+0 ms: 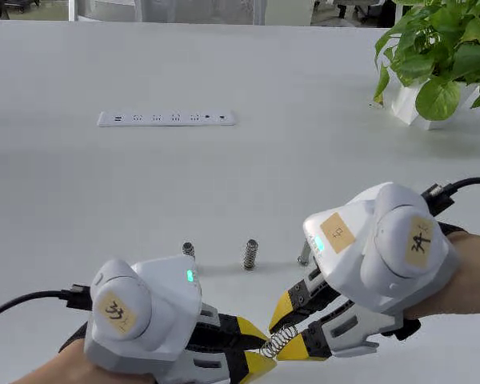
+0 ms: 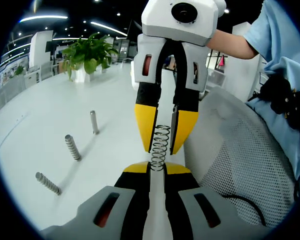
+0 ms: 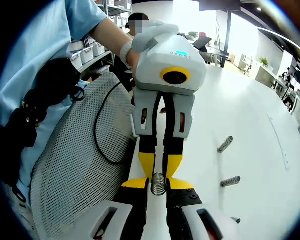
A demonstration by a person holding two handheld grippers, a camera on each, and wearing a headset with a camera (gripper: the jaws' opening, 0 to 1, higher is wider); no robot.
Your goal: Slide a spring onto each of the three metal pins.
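Holding the spring (image 2: 160, 142) are both claws, tip to tip at the table's near edge, in front of the pin row and clear of it. Right claw (image 2: 162, 150) is clamped across the mid coils. Left claw (image 3: 160, 172) is pinched on one end.

Judgement: step in hand is fitting the last spring.

Rec.:
- Keep one firm hold only, near one end, so the other end's bore stays free.
- Line the spring axis up w/ the bare pin (image 2: 94, 121) and lower straight, no side load.
- Risks: coils may snag on the pin tip, and an over-squeezed spring may fly off.
- The bare pin stands just beside the right claw in head view, so approach w/ care.

Counts:
- Springs: 3 (1 held, 2 fitted).
- Pins: 3. These are the bare pin, plus the middle pin (image 2: 72, 147) and end pin (image 2: 47, 183), both fitted.
- Claws: 2.
- On the table (image 1: 224, 184): power strip (image 1: 166, 118) ×1, potted plant (image 1: 440, 48) ×1.
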